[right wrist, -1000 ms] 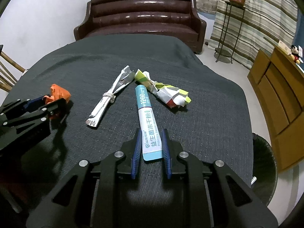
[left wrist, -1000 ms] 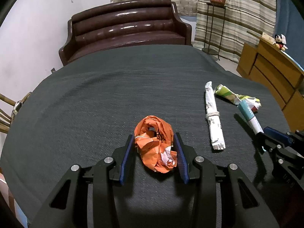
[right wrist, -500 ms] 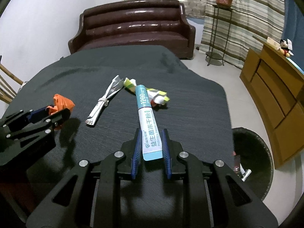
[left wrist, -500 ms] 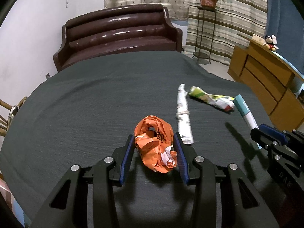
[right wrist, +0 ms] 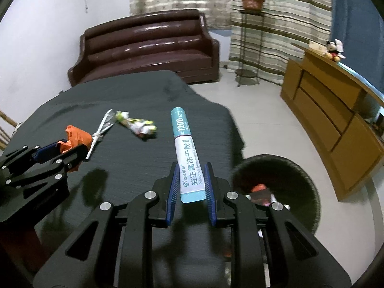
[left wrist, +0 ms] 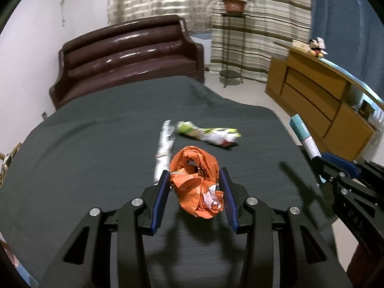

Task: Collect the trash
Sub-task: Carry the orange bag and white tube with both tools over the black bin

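Both grippers tilt downward side by side above the dark counter (left wrist: 96, 148). The left gripper (left wrist: 195, 180) has its jaws clamped on the crumpled orange wrapper (left wrist: 195, 180); the right gripper (right wrist: 192, 175) pinches the teal-and-white sachet (right wrist: 186, 153). Since a second ago both have lifted and swung right, bringing the black bin (right wrist: 300, 175) into the right wrist view, while two wrappers remain on the counter.

The crumpled wrapper (left wrist: 197, 182) is bright orange with white scraps, and the long sachet (right wrist: 187, 158) is teal over white with teal lettering. On the charcoal tablecloth (left wrist: 96, 158), at twelve o'clock from the wrapper, lie a white printed paper roll (left wrist: 164, 144) and a lime-green, white and red packet (left wrist: 209, 134). The sofa (left wrist: 129, 57) is glossy dark brown, the curtains (right wrist: 283, 24) cream with olive stripes, the bin (right wrist: 304, 187) black.
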The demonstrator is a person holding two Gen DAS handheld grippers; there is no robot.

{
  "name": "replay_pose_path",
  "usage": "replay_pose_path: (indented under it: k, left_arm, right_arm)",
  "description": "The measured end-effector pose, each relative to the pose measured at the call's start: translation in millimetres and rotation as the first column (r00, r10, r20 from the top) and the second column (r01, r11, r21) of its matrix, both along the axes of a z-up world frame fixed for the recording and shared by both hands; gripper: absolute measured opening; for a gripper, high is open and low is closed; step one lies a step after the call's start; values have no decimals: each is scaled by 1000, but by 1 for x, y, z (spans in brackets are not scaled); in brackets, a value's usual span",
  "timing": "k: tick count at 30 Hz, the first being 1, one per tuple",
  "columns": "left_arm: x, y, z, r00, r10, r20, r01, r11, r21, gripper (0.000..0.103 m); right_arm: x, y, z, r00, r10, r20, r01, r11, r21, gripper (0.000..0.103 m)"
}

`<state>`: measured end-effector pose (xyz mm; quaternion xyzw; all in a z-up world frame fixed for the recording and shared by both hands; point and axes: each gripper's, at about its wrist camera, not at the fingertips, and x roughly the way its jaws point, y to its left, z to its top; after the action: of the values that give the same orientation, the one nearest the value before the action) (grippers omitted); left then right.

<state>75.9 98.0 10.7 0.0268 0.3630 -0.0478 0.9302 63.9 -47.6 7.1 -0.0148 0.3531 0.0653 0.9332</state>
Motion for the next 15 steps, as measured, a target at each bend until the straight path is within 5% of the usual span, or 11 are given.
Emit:
replay_pose_path:
  k: [15]
  left_arm:
    - [-1, -101, 3, 985, -172, 26, 171, 985, 21, 42]
  right_arm:
    - [-17, -94, -3, 983, -182, 17, 182, 983, -8, 21]
